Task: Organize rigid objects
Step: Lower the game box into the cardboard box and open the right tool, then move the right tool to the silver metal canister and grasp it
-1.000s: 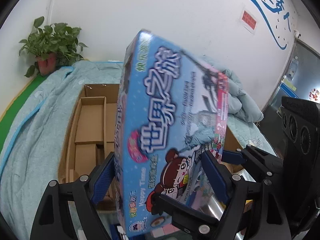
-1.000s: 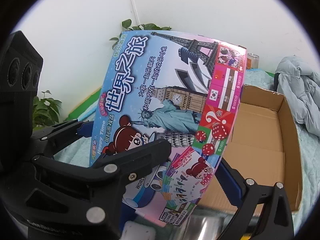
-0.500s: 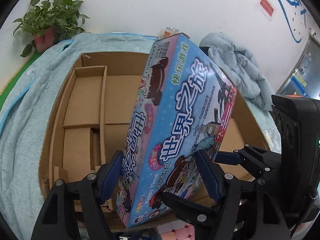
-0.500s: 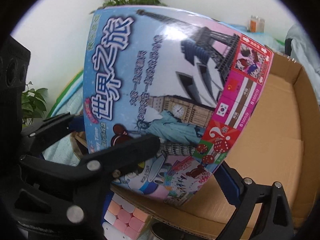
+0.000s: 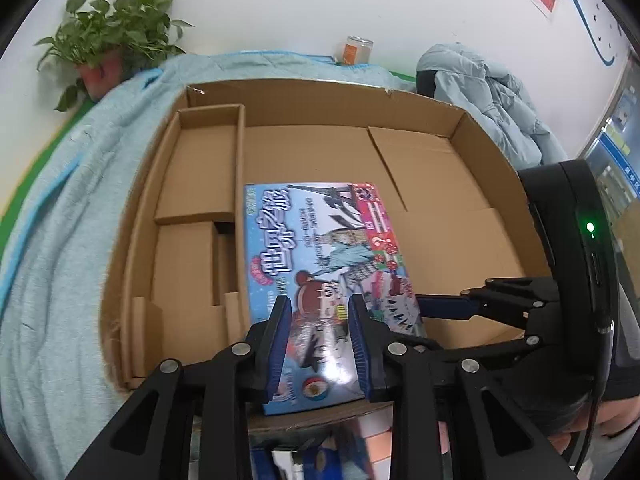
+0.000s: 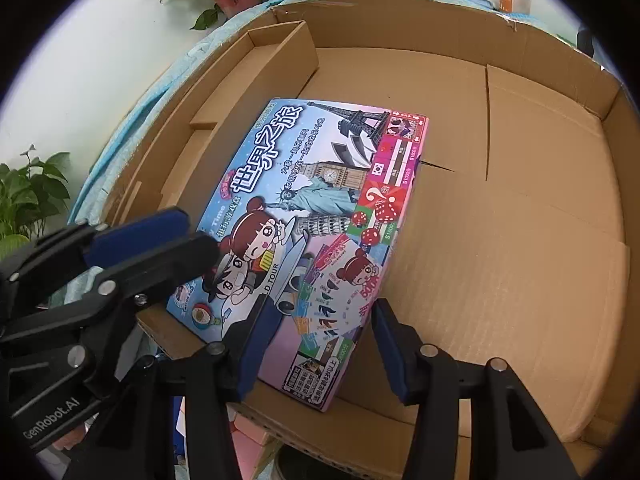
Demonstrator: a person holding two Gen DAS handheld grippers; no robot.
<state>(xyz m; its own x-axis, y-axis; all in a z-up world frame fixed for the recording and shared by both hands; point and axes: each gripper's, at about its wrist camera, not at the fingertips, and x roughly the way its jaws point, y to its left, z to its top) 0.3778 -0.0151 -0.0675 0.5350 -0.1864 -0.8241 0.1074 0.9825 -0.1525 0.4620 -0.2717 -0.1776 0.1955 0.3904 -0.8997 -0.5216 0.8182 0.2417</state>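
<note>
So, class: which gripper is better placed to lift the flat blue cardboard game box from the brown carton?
Right, probably. The right gripper, jaws closing, brackets the game box at its near corner; the left gripper, shut, hovers over the lid with no edge between its jaws.

A colourful board game box (image 5: 320, 272) lies flat inside a large cardboard box (image 5: 460, 136), against its divider. The left gripper (image 5: 318, 344), jaws drawn close and empty, hovers above the game's near end.

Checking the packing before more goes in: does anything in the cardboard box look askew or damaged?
Nothing is damaged. The board game box lies flat in the cardboard box, snug along the divider, front end near the wall.
</note>
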